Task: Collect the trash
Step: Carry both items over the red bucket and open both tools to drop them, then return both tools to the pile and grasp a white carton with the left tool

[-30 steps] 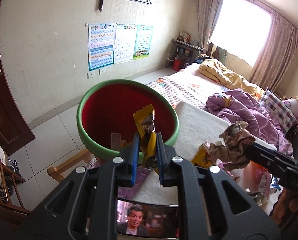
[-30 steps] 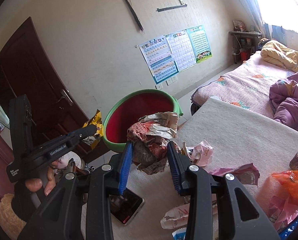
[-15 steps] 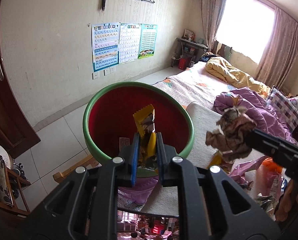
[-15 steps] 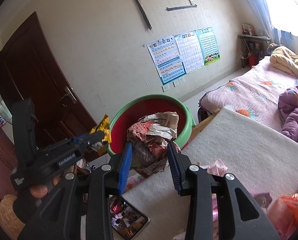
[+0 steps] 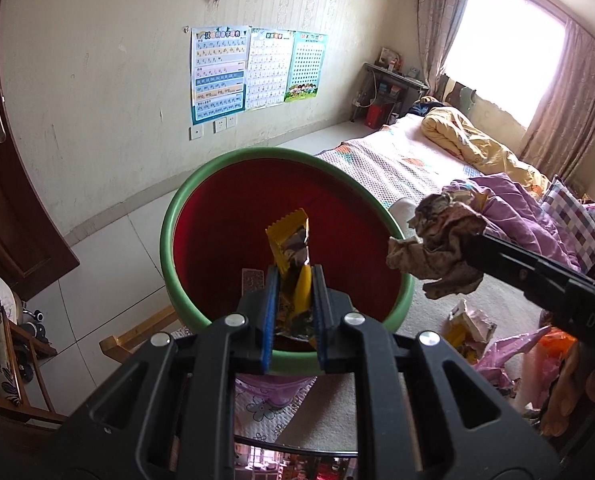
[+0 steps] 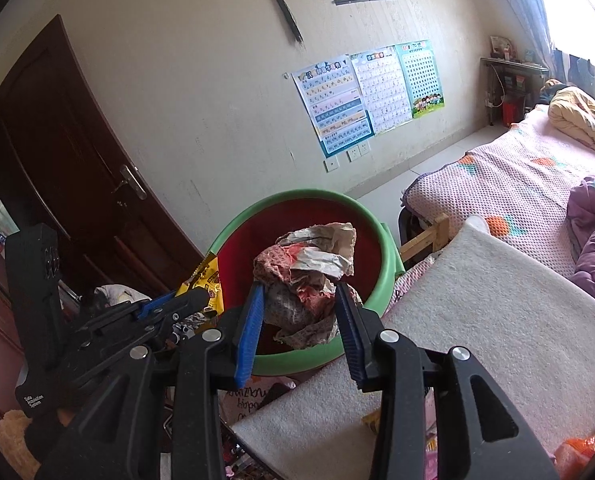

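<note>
Trash filled both claws: the left claw (image 5: 293, 280) was clamped on a yellow snack wrapper (image 5: 291, 248), the right claw (image 6: 299, 300) on a crumpled paper wad (image 6: 307, 276). Over the past second both had travelled from above the white padded surface (image 6: 477, 320) toward the green-rimmed red basin (image 5: 225, 216), which now sat larger and directly beneath the wrapper. The wad hung at the basin's rim. Releasing both looked imminent; more litter (image 5: 469, 320) remained behind.
</note>
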Motion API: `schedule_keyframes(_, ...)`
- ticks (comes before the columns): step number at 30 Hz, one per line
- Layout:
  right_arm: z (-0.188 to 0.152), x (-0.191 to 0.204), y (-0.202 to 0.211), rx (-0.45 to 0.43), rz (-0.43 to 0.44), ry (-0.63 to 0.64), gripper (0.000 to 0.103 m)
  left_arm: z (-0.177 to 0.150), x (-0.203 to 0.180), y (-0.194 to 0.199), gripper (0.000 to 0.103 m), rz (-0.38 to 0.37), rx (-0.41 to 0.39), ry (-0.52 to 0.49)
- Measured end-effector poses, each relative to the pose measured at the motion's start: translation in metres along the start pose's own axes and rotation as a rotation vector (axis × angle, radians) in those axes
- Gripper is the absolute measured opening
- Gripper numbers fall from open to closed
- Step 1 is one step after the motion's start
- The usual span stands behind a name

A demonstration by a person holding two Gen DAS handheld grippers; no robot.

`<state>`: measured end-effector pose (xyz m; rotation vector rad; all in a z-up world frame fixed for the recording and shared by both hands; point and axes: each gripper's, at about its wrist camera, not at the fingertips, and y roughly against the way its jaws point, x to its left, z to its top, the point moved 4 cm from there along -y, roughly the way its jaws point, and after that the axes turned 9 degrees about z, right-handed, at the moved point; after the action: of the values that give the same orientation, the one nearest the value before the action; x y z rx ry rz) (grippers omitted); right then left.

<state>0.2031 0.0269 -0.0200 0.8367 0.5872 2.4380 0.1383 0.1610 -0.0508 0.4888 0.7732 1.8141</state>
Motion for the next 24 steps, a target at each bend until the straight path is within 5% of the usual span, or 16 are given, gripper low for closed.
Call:
schedule_keyframes(11,0.002,-0.005,-0.035,0.06,-0.005,-0.006,0.043,0.005,0.005,-0.037,0.017,0.046,0.065,0.006)
schedule_keyframes(12,0.002,-0.006,-0.036,0.065,-0.003,-0.008,0.049,0.005,0.006,-0.04,0.021,0.061,0.067,0.015)
schedule_keyframes(14,0.0,-0.007,-0.035,0.062,-0.008,-0.011,0.054,0.006,0.009,-0.042,0.051,0.07,0.063,0.02)
schedule_keyframes(24,-0.003,-0.012,0.045,-0.047,-0.009,-0.021,0.059,0.001,-0.003,0.004,0.051,0.065,-0.042,-0.001)
